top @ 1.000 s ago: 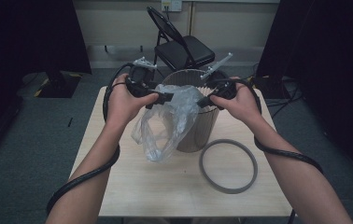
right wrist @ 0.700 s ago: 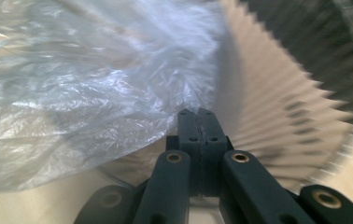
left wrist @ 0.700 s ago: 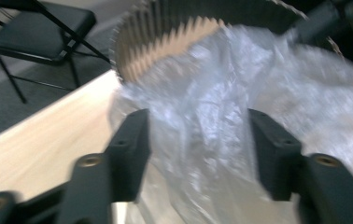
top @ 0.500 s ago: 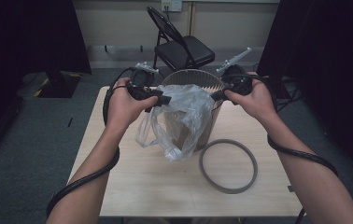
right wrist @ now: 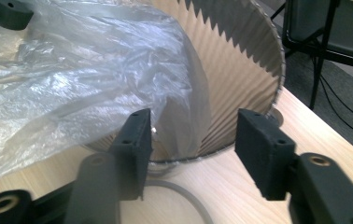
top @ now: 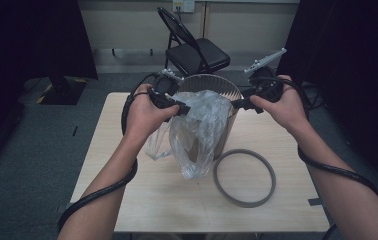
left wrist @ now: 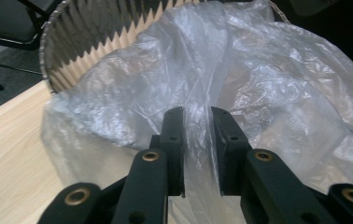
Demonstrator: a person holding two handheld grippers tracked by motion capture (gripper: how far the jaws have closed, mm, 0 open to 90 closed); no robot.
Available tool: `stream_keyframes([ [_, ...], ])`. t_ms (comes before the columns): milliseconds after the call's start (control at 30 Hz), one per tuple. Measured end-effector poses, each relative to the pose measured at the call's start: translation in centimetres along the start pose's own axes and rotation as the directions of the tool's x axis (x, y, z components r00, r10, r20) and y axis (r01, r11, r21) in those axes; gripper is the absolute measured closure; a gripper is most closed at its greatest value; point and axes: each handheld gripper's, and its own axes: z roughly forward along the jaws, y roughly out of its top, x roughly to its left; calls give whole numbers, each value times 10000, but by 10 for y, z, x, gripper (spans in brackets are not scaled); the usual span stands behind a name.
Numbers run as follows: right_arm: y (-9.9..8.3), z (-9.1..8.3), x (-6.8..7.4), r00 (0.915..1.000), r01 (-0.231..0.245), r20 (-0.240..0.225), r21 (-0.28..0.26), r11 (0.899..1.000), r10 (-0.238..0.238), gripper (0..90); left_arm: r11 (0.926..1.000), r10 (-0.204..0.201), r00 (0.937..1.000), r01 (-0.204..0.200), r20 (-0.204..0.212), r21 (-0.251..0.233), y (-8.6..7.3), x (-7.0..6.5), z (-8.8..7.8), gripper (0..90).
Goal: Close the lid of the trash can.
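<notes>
Bag over the bin

The left tool [left wrist: 198, 140] pinches the clear bag [top: 202, 125]. The right tool [right wrist: 191, 140], just spreading, holds nothing beside the bin [top: 229, 87].

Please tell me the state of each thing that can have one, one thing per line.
Clear plastic bag: draped over the bin's rim, part inside, part hanging outside.
Ribbed round bin: upright on the table, top open.
Grey ring: flat on the table beside the bin.
Left gripper: jaws just closing, bag film between them.
Right gripper: jaws just opening, nothing held.
Black folding chair: unfolded, empty.
</notes>
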Motion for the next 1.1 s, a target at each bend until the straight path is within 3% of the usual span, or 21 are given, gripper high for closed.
stream_keyframes([
  [233,8,-2,8,9979,-67,-651,-143,9999,58,379,10000,70,10000,-71,46,22,4,-4,1,777],
  [333,15,2,19,9887,36,-1500,-201,9998,-66,330,10000,58,10000,-58,78,56,4,-4,3,786],
  [400,20,6,26,9770,-33,-2132,-195,9998,-9,314,9999,14,9998,-16,185,107,3,-4,6,787],
  [467,23,13,33,9687,78,-2480,-95,9999,-99,325,10000,0,9998,-2,198,92,3,-4,7,787],
  [533,25,20,39,9600,158,-2800,185,9997,-100,393,10000,6,9997,-8,231,70,3,-5,8,787],
  [633,25,27,44,9538,329,-2999,465,9984,-175,507,10000,-7,9997,7,253,-10,4,-5,7,763],
  [700,24,28,43,9451,266,-3268,659,9975,-36,656,9998,-90,9999,93,144,-178,4,-4,5,678],
  [733,24,27,42,9429,393,-3330,810,9959,-102,672,9996,-29,10000,27,-45,-264,4,-3,3,593],
  [800,22,25,39,9472,469,-3204,939,9945,-144,783,9988,221,9988,-239,-437,-422,4,1,-1,500],
  [900,18,20,34,9506,530,-3101,1161,9918,-145,885,9959,122,9971,-188,-748,-887,3,8,-8,353],
  [1100,7,10,21,9669,461,-2551,1399,9891,-89,900,9956,-23,9946,-75,-1042,-934,-4,20,-16,294],
])
